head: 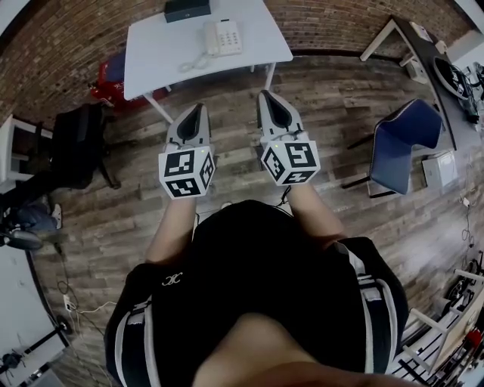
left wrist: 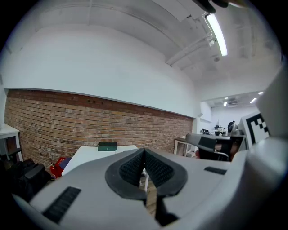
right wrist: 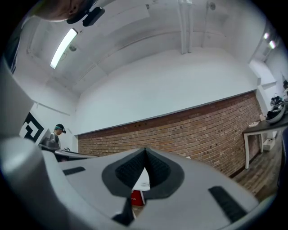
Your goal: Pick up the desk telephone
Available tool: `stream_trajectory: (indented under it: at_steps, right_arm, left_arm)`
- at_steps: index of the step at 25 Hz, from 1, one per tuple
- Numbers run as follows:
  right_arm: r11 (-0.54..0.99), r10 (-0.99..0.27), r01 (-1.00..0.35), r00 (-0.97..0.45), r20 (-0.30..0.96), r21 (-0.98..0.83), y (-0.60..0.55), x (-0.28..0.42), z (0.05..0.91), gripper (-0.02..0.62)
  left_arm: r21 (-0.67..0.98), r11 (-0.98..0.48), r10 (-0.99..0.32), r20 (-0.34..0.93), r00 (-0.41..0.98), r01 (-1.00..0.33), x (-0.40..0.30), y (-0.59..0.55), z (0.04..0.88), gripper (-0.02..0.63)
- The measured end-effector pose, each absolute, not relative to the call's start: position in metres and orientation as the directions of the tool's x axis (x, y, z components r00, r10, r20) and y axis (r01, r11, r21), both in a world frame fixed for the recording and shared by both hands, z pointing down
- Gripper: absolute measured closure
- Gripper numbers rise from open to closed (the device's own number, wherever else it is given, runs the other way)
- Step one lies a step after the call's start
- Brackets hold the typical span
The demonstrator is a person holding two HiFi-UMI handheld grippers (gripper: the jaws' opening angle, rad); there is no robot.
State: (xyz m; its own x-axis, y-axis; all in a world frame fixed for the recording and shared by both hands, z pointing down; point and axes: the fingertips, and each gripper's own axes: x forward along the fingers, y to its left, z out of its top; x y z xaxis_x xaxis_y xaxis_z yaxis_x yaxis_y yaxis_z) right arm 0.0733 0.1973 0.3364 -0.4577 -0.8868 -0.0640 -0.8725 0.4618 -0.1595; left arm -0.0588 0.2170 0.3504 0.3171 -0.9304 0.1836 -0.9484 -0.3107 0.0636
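desk telephone (head: 224,36): looking like smooth white plastic
floor (head: 333,106): showing grained wood planks
wall (left wrist: 58,120): showing rough matt brick

The white rectangular table (head: 151,53) stands on the wood-plank floor (head: 340,113), well ahead of both pairs of jaws. The white push-button desk telephone (head: 224,36) lies on it, ahead between the two pairs. The dark flat box (head: 187,9) lies beyond, at the far edge.

Dark box (head: 187,9) — partly beyond the top edge

Office: white desk (head: 155,57), blue chair (head: 402,145)
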Motion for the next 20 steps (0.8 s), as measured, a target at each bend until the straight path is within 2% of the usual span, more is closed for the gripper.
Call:
stream_trajectory:
  at_steps: [20]
  right_arm:
    - [0.398, -0.917, -0.910, -0.398, -0.019, -0.118, 0.181, 0.033, 0.361, 0.597]
  left_arm:
    - [0.071, -0.393, -0.901, 0.168, 0.399, -0.917, -0.098, 0.194, 0.366, 0.603]
